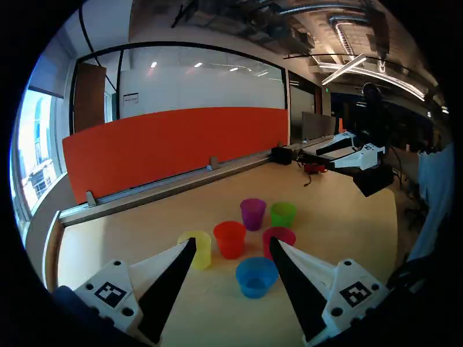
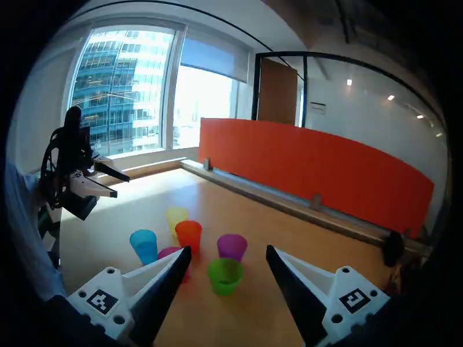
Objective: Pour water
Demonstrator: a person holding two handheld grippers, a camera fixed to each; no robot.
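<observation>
Six empty plastic cups stand close together on the wooden table: yellow, orange, purple, green, pink and blue. My left gripper is open above the near side of the cluster and holds nothing. The right gripper hovers farther off at the right. In the right gripper view, my right gripper is open and empty over the green cup and purple cup. There the left gripper hangs at the left.
A long orange divider panel with a metal rail runs along the table's far edge. A black box and a small red item with a cable sit at the far end. Large windows lie beyond. A person's sleeve shows at the left.
</observation>
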